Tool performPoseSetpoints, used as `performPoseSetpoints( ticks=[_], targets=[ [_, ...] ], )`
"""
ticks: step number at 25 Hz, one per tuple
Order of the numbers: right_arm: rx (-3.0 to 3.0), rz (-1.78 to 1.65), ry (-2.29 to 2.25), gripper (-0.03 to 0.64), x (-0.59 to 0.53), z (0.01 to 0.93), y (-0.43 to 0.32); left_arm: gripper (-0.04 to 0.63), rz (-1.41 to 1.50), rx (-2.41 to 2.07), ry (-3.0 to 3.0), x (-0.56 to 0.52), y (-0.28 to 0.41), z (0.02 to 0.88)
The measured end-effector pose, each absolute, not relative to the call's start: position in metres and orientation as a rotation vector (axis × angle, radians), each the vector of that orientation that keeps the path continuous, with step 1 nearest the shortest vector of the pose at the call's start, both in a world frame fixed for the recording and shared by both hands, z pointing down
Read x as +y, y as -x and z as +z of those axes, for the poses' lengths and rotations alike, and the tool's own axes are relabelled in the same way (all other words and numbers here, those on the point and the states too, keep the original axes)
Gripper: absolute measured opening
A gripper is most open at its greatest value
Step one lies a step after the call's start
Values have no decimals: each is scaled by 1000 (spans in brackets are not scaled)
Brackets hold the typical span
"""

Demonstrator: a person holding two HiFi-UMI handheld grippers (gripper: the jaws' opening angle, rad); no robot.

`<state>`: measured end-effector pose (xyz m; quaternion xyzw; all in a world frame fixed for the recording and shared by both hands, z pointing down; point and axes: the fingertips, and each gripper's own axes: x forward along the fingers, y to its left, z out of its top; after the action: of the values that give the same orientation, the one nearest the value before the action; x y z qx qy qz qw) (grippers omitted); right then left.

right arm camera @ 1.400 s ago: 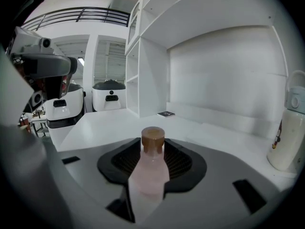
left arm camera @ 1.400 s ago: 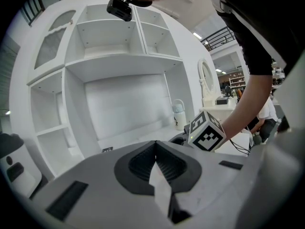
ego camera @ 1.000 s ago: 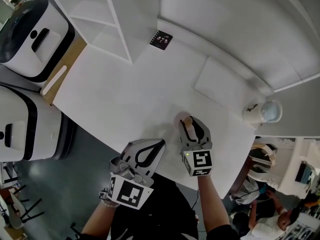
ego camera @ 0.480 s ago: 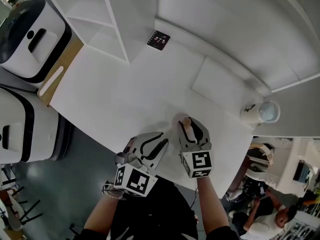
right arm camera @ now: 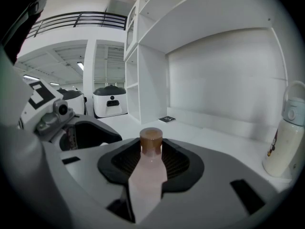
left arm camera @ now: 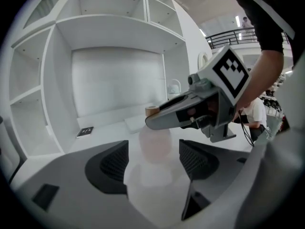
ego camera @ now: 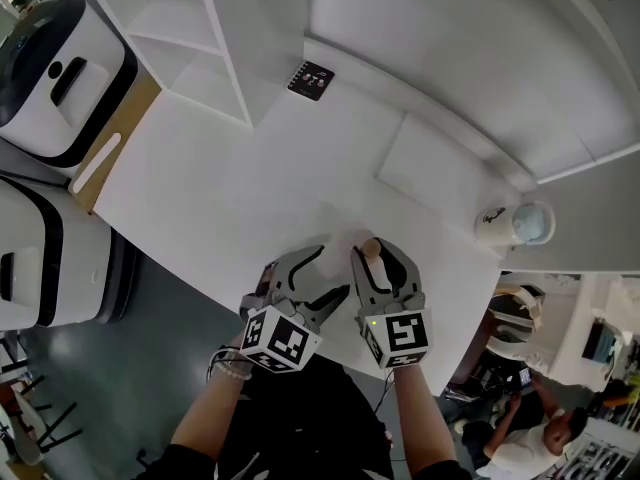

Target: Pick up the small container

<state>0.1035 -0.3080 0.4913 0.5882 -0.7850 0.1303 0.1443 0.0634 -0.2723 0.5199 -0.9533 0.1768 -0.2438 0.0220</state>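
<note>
No word, number or brand is legible. The left black-and-white marker cube (ego camera: 280, 340) and the right marker cube (ego camera: 398, 333) show only square code patterns. The small black card (ego camera: 310, 80) on the white bench (ego camera: 230, 188) has tiny unreadable marks. The dark print on the white bottle (ego camera: 497, 226) is also illegible.

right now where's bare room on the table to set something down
Bare: the table from black card down toward the front edge. Crowded: that edge's middle, right tool gripping the bottle, left tool opening its jaws around it; flask at right corner.
</note>
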Motion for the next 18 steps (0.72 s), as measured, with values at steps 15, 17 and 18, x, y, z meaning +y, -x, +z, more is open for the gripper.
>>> performPoseSetpoints(
  ticks=[15, 17, 18],
  targets=[
    [-2338, 390, -1665, 141, -291, 449, -88, 337, -732, 443, 2916, -273, -87, 523],
    [-2335, 379, -1655, 141, -288, 444, -87, 337, -717, 417, 2914, -270, -90, 518],
    [-2337, 375, -1655, 141, -286, 441, -87, 337, -710, 408, 2910, -269, -90, 515]
  ],
)
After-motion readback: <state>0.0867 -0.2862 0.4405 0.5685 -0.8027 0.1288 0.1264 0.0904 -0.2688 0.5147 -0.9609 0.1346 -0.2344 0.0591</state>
